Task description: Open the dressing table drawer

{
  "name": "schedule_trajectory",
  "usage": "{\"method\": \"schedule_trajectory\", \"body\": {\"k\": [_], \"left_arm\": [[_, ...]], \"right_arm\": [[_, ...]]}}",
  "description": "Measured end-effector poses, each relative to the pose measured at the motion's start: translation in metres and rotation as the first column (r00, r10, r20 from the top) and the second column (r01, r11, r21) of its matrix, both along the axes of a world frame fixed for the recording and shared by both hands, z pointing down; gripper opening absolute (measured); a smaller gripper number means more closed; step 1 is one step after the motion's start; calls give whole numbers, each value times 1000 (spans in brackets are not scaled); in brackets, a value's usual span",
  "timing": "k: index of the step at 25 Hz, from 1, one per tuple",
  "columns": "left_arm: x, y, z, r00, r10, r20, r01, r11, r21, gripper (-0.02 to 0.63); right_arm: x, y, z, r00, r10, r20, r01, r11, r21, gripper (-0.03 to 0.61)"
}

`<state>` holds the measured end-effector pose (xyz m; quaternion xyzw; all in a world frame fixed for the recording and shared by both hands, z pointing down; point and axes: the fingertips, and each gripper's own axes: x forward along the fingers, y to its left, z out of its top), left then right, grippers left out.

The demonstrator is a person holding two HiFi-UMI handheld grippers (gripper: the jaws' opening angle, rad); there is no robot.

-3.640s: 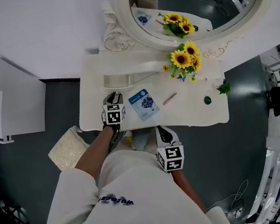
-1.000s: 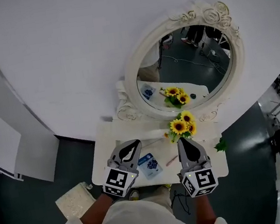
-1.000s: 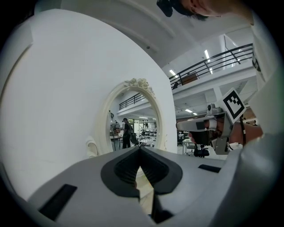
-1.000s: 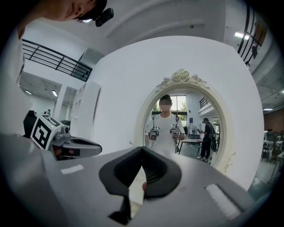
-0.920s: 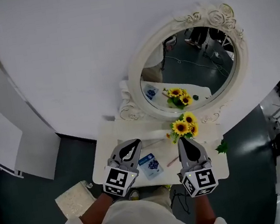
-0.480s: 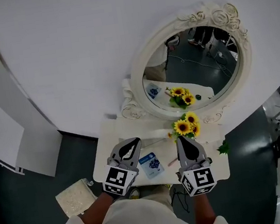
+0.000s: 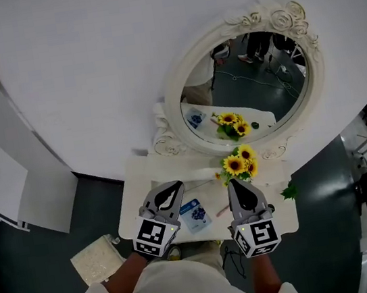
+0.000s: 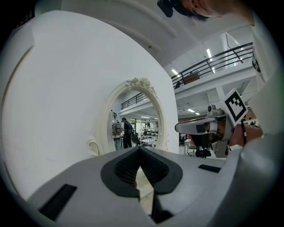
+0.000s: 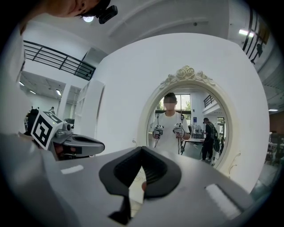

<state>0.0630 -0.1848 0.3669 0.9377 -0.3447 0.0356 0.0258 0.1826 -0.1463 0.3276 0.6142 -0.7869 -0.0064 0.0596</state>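
Up top, the head view looks steeply down from well above the counter [image 7: 133,184], taking in the mirror [image 7: 244,92] on the wall and both grippers close below the lens. Down on the left gripper [image 7: 173,187], the camera sits right behind the jaws and looks level at the mirror from a slant, with the right gripper [image 7: 236,185] off to its right. The right gripper view, just as tight on its own jaws, faces the mirror nearly square on, the left gripper at its left edge. All three views share that mirror.
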Motion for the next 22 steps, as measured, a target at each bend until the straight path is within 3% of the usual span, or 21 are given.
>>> {"method": "schedule_trajectory", "body": {"k": [22], "left_arm": [[5, 3, 4, 999, 31, 6, -31, 999, -6, 8]], "right_arm": [[-4, 7, 6, 1000, -3, -4, 2, 1000, -13, 11]]}}
